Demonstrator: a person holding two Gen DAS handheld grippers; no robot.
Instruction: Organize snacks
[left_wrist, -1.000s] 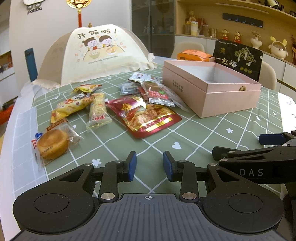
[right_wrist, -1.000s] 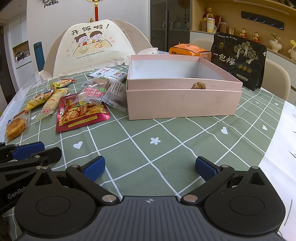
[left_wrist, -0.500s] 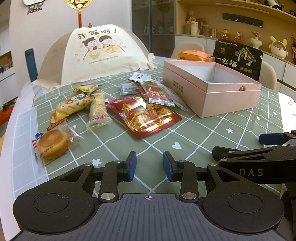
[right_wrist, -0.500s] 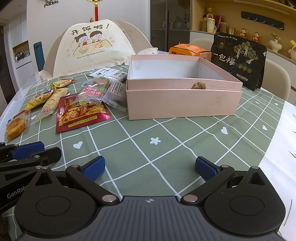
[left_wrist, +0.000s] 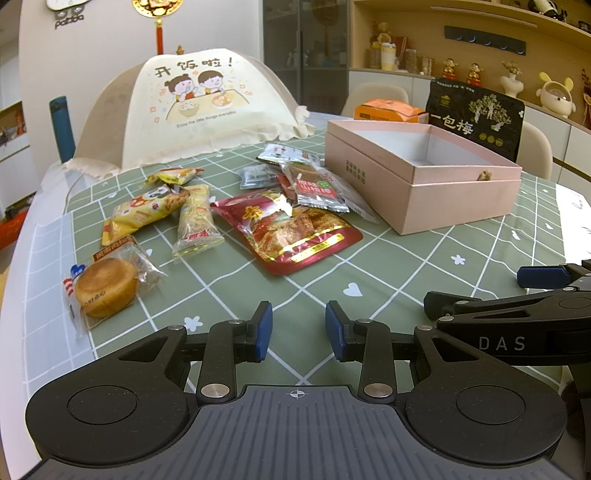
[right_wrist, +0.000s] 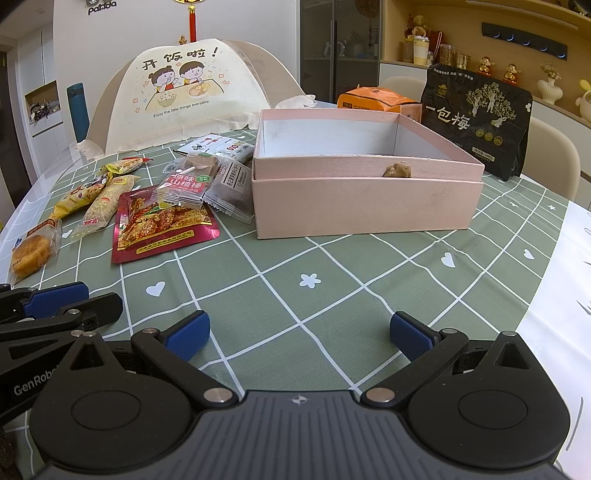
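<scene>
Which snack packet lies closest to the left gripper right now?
The round golden cake in clear wrap, at the near left end of the spread. The yellow packets and the red pouch lie farther back towards the pink box.

Home dining room. Round table under green grid tablecloth (right_wrist: 332, 295) with hearts; folding mesh food cover (left_wrist: 199, 107) with cartoon children eating; cream dining chairs (right_wrist: 554, 155); wooden display shelves (left_wrist: 461, 40) with figurines, jars, vase; red Chinese knot ornament (left_wrist: 159, 22) on white wall.
</scene>
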